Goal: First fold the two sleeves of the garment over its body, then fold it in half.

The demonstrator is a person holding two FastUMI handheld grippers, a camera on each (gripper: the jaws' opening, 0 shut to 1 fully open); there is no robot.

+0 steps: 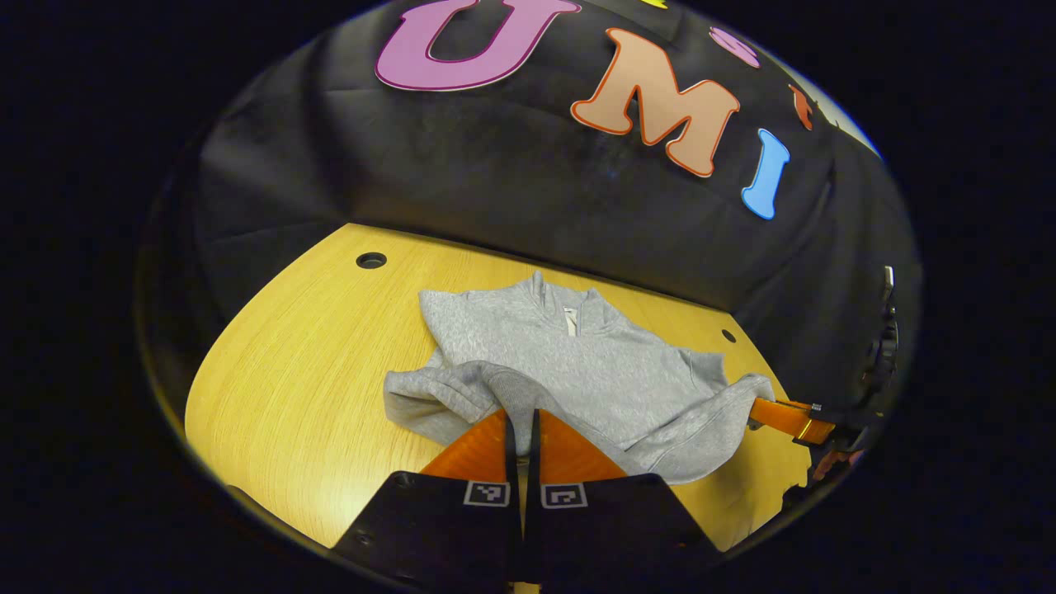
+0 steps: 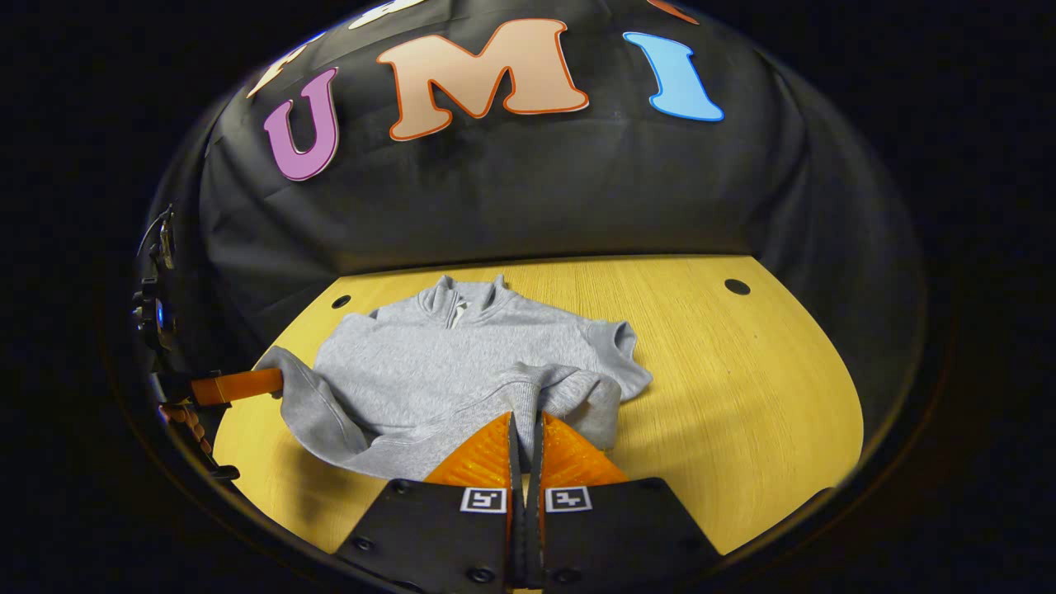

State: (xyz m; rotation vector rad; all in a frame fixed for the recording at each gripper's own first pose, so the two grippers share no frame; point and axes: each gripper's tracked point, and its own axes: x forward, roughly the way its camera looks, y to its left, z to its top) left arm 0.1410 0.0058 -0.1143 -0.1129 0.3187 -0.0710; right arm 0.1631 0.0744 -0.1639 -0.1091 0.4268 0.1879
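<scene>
A grey pullover (image 1: 577, 363) lies on the wooden table (image 1: 297, 388), collar toward the cloth wall. Its near part is bunched and lifted off the table. My left gripper (image 1: 521, 417) is shut on a fold of the pullover's near left edge, beside a bunched sleeve (image 1: 429, 396). In the right gripper view the left gripper (image 2: 276, 381) pinches that raised corner of the pullover (image 2: 429, 363). My right gripper (image 2: 525, 419) is shut on the near right edge, by the crumpled right sleeve (image 2: 598, 384). The left gripper view shows the right gripper (image 1: 755, 406) at the far right, holding its raised corner.
The table (image 2: 742, 396) has small round holes near its back corners (image 1: 371, 261) (image 2: 737, 286). Black cloth walls close in the back and sides. Bare wood stretches to the left of the pullover in the left gripper view and to the right in the right gripper view.
</scene>
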